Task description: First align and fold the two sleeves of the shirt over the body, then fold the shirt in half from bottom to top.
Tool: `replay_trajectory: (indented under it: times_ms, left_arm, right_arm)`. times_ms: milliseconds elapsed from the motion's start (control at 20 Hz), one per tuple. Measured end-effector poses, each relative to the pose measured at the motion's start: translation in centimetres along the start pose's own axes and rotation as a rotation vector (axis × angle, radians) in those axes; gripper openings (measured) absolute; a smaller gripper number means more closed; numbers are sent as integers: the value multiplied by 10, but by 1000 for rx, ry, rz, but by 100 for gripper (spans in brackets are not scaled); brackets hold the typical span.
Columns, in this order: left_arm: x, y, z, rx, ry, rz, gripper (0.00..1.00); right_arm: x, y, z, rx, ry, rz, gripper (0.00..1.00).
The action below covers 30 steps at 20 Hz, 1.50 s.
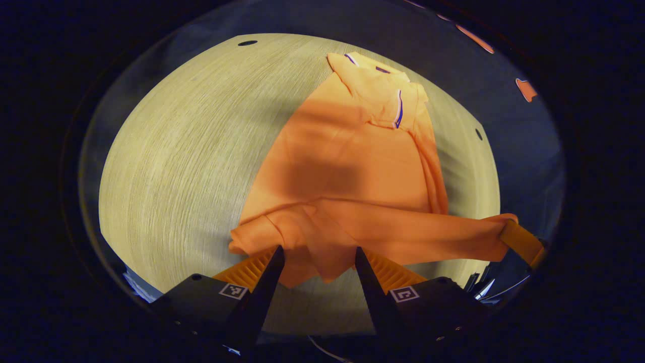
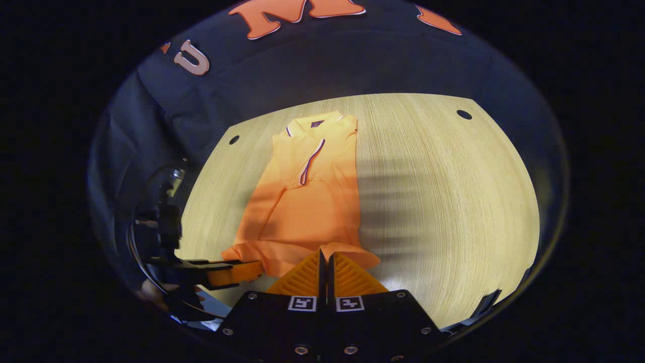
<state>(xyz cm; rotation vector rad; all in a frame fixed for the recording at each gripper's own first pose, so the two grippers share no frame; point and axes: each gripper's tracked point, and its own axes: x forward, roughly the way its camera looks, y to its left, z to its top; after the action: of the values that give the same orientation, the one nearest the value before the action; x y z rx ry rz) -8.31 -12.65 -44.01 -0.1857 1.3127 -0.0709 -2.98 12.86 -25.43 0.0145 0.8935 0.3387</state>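
Observation:
An orange polo shirt (image 1: 347, 161) lies on the wooden table (image 1: 176, 176), collar (image 1: 378, 75) at the far end and sleeves folded in over the body. Its bottom hem is bunched and raised off the table near me. My left gripper (image 1: 317, 254) has its fingers apart, with a flap of the hem hanging between them. In the right gripper view the shirt (image 2: 307, 212) runs away from my right gripper (image 2: 325, 254), whose fingers are pressed together on the hem's edge. The right gripper (image 1: 521, 239) also shows at the hem's other corner, and the left gripper (image 2: 237, 272) at the left.
The table (image 2: 453, 201) has small dark holes (image 2: 464, 114) near its far corners. Bare wood stretches to the right of the shirt in the right gripper view. A hand (image 2: 151, 292) holds the left gripper at the table's near left edge. Black cloth walls the booth.

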Motion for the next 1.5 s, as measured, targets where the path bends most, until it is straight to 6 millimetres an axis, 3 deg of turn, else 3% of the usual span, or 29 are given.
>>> replay_trajectory:
  times_ms: [100, 250, 300, 450, 700, 1150, 1500]
  left_arm:
    - [6, 11, 5, 50, -40, 101, 81]
    - [4, 11, 2, -4, -82, 59, 6]
    - [1, 6, 5, 17, -75, 37, 1]
    - [-4, 4, 17, 78, -118, -7, 1]
    - [-20, -5, 68, 85, -213, -79, 1]
    - [-48, -15, 172, 117, -367, -124, 1]
    - [-57, -18, 254, 112, -451, -132, 1]
  right_arm:
    - [1, -2, 0, -3, 8, 4, 0]
    - [2, -6, -2, 1, 17, 6, 0]
    - [4, -7, -2, 2, 16, 7, 0]
    - [5, -9, 1, 7, 9, 7, 0]
    - [13, -3, 20, -7, -26, 2, 0]
    - [28, 12, 103, -55, -161, -12, 0]
    - [55, 1, 161, -45, -217, -40, 0]
